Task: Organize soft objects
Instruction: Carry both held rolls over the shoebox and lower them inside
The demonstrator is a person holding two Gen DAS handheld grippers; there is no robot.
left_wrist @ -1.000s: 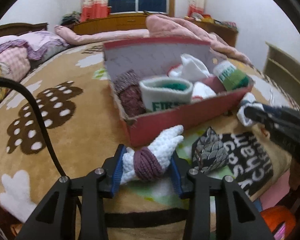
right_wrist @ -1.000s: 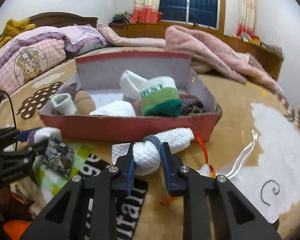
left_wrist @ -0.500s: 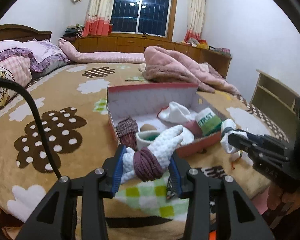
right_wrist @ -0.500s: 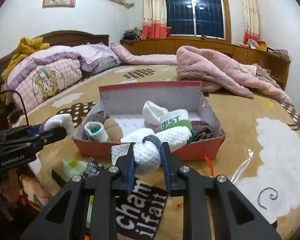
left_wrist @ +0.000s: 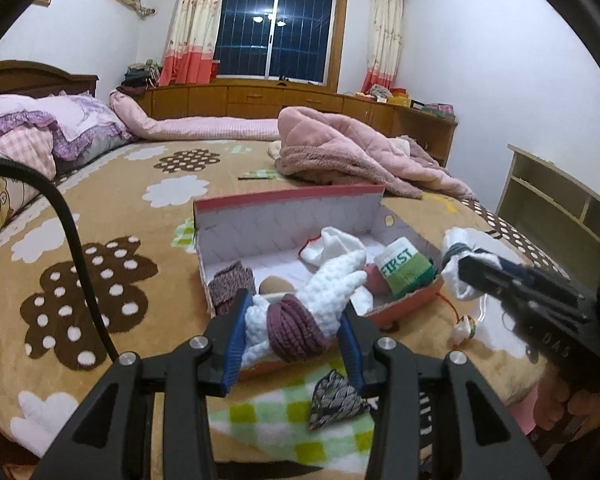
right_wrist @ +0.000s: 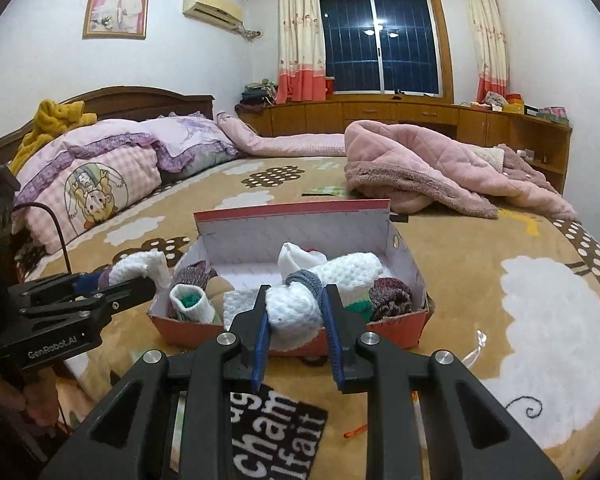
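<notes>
My left gripper (left_wrist: 292, 334) is shut on a white knitted sock with a maroon band (left_wrist: 300, 312), held in the air in front of the red shoebox (left_wrist: 288, 200). My right gripper (right_wrist: 296, 322) is shut on a white sock with a grey-blue band (right_wrist: 300, 304), also lifted before the box (right_wrist: 292, 210). The box holds several rolled socks, one green and white marked FIRST (left_wrist: 404, 272). The right gripper shows at the right in the left wrist view (left_wrist: 516, 284); the left gripper shows at the left in the right wrist view (right_wrist: 80, 300).
A dark patterned cloth piece (left_wrist: 336, 396) lies on the checked patch of the bed cover below the box. A pink quilt (right_wrist: 432, 168) is heaped behind the box. Pillows (right_wrist: 100, 172) lie at the left. An orange cord (left_wrist: 456, 312) and small tag lie right of the box.
Both grippers have risen and pulled back from the bed with their socks still held; the box now looks farther and lower, and more of the room shows.
</notes>
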